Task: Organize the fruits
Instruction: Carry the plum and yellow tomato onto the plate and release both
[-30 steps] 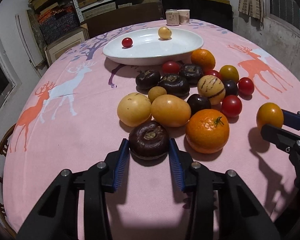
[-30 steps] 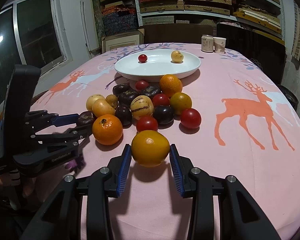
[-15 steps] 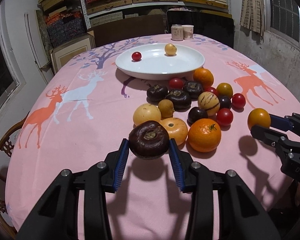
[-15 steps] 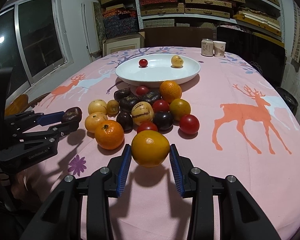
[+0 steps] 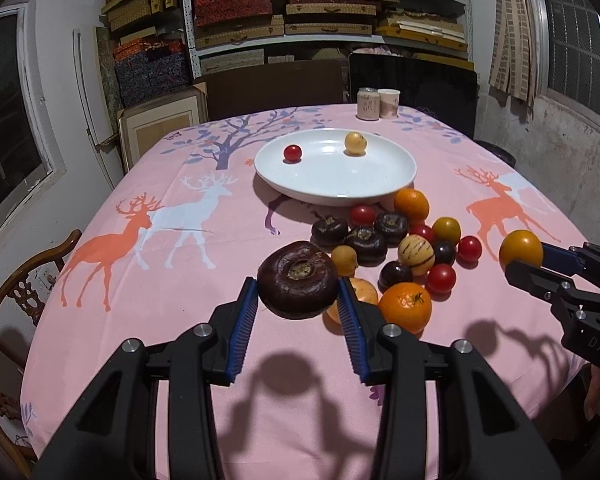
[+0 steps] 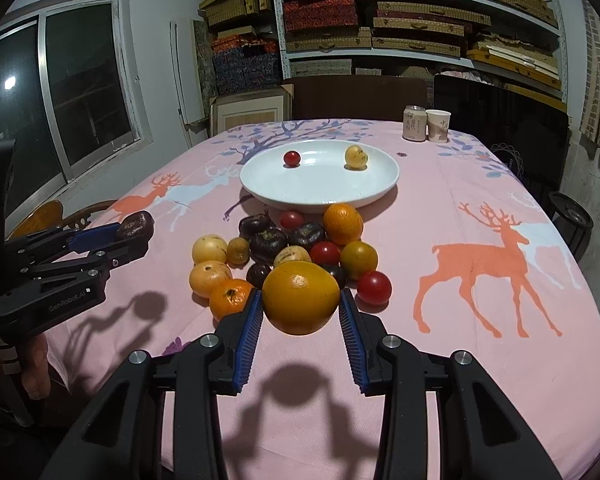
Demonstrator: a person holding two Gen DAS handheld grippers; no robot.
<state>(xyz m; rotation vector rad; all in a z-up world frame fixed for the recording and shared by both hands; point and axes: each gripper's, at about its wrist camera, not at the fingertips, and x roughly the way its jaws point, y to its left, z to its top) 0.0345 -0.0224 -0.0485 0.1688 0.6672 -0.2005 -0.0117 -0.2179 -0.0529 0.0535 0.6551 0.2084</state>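
Note:
My left gripper (image 5: 298, 300) is shut on a dark purple round fruit (image 5: 298, 280) and holds it above the pink tablecloth. My right gripper (image 6: 300, 304) is shut on a yellow-orange fruit (image 6: 301, 297), also lifted off the cloth. Each gripper shows in the other's view: the right gripper (image 5: 518, 258) at the right edge, the left gripper (image 6: 134, 230) at the left. A pile of fruits (image 5: 396, 248) lies in front of a white plate (image 5: 380, 192). The plate holds a red cherry tomato (image 5: 292, 153) and a small yellow fruit (image 5: 355, 143).
A can (image 5: 367, 103) and a paper cup (image 5: 389, 103) stand at the table's far edge. A wooden chair (image 5: 4, 292) is at the left side. Shelves of boxes and dark chairs lie behind the table. A person's hand (image 6: 32, 364) grips the left tool.
Both grippers have risen with their fruits, the left one more, lifting the dark fruit off the cloth. The pile and plate now sit lower and farther away in both views.

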